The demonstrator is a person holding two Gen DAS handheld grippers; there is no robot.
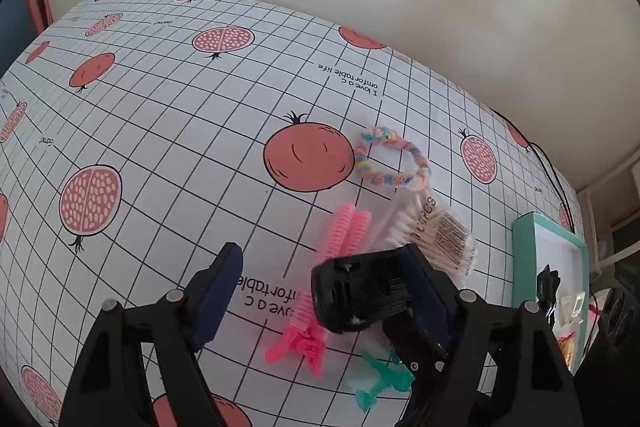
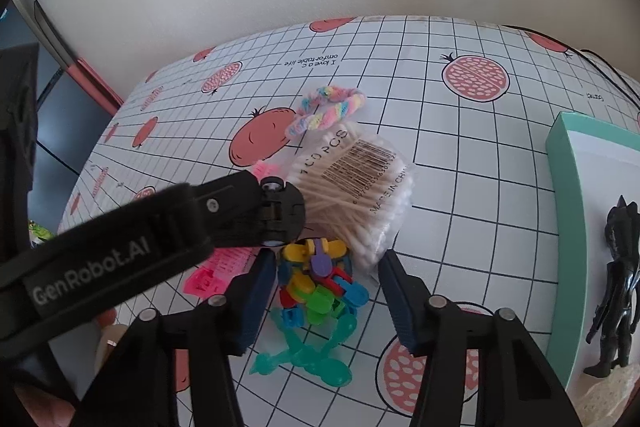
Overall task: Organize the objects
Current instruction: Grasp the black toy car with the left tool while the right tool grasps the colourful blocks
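Note:
My left gripper (image 1: 322,261) stands open above the pomegranate-print tablecloth (image 1: 160,131). A black toy car (image 1: 360,293), underside showing, rests against its right finger, with a clear gap to the left finger. In the right wrist view the same car (image 2: 280,213) sits at the tip of that gripper, over the pile. My right gripper (image 2: 328,269) is open above a heap of coloured clips (image 2: 316,285). Next to them lie a cotton swab pack (image 2: 360,187), a pastel hair tie (image 2: 328,109), pink hair clips (image 1: 344,233) and teal plastic spoons (image 2: 312,359).
A teal box (image 2: 560,211) with a white inside stands at the right and holds a black figure (image 2: 616,287) and small packets. A black cable (image 1: 552,171) runs along the table's far right edge. A cream wall stands behind the table. A hand (image 2: 108,331) shows at lower left.

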